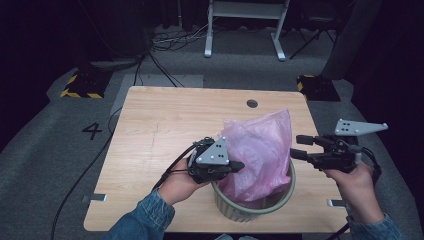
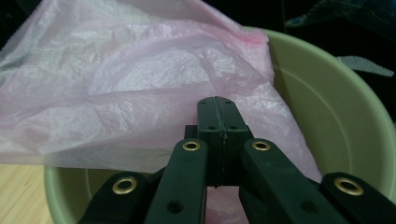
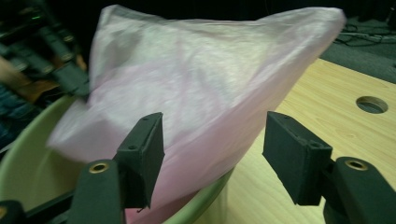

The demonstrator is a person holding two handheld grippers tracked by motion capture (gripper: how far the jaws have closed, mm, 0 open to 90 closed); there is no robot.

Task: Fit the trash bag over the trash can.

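High view: one pink bag [image 1: 257, 150] stands crumpled in one green bin [image 1: 270, 205] on one table [image 1: 165, 125], between two grippers. Left gripper [image 1: 239, 165] touches the bag's near-left side, jaws pressed together, with no film seen caught between them. Right gripper [image 1: 299, 146] hovers just beside the bag's right edge, jaws apart, holding nothing.

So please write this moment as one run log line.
left tongs: shut on pink bag | right tongs: open beside bag | bag in green bin
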